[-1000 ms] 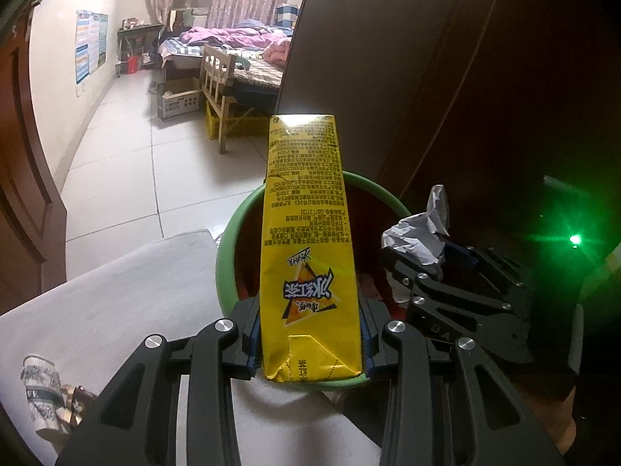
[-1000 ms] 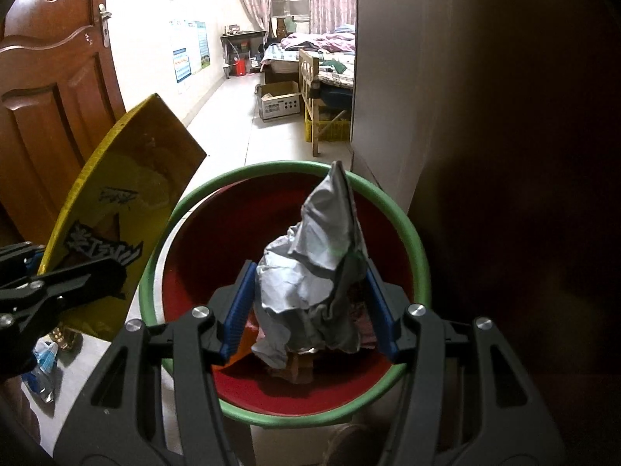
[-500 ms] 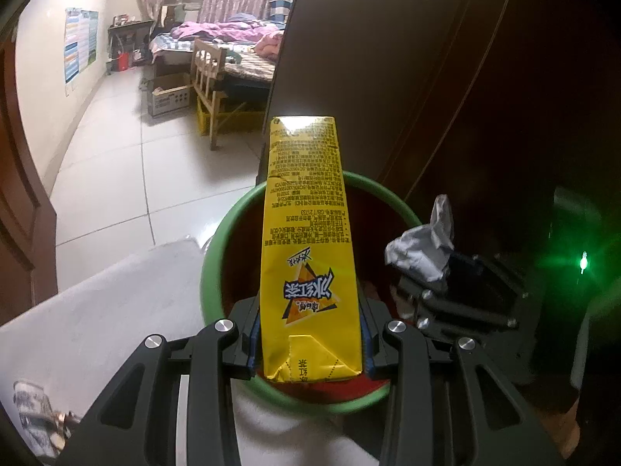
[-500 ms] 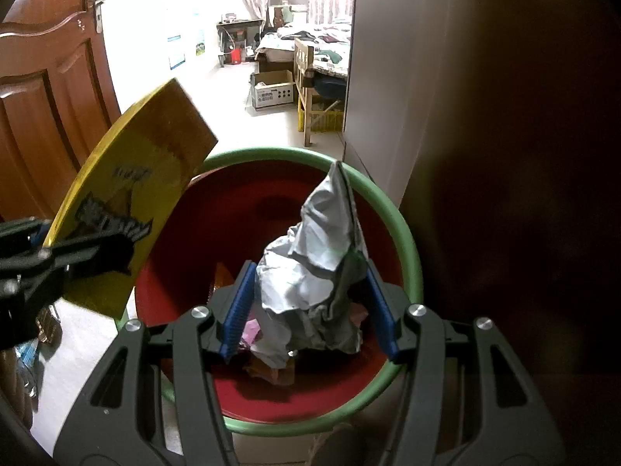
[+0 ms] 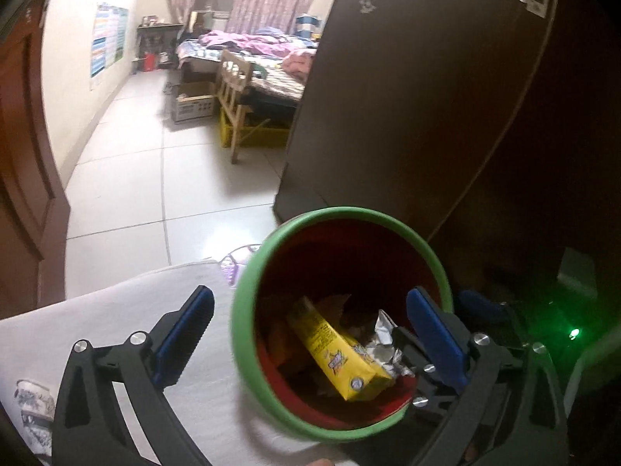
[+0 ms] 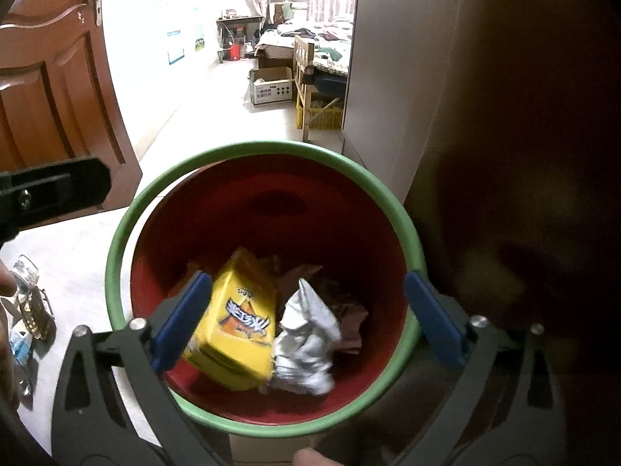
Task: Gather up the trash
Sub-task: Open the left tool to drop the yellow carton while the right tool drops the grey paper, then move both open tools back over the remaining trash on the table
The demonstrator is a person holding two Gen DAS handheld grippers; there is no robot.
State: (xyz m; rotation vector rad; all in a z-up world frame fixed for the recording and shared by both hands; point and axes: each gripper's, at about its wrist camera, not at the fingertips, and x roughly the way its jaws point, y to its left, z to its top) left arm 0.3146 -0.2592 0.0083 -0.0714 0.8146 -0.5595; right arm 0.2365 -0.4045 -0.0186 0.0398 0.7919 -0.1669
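Inside the red bin (image 6: 271,202) with the green rim, 2 items of trash lie side by side, touching:

- Item 1 — yellow drink carton (image 6: 236,322), tilted, resting against the near left of the bin's contents; also seen in the left wrist view (image 5: 337,349).
- Item 2 — crumpled silver wrapper (image 6: 306,341), just right of the carton; in the left wrist view (image 5: 382,343) only a corner shows behind the carton.
- Older scraps, brownish and pinkish, sit under both; too dim to name.

Left gripper (image 5: 310,334): jaws have just been opening and now stand wide, gripping nothing; the carton lies below them in the bin. Right gripper (image 6: 310,318): jaws likewise have just been opening, wide apart, the wrapper below and free of the blue pads.

Progress, as a judgement: both pieces carried here are dropped in, so this round looks complete. Left to do — a patterned paper cup (image 5: 31,400) lies on the white tabletop (image 5: 116,310) at the left, and the right wrist view shows more small litter (image 6: 27,318) there, blurred.

View differences: the right wrist view looks straight down into the bin and shows the wrapper whole, plus the brown door (image 6: 50,89). The left wrist view shows the bin standing beside the table edge, the dark cabinet (image 5: 407,97) behind it, and a green indicator light (image 5: 574,334).
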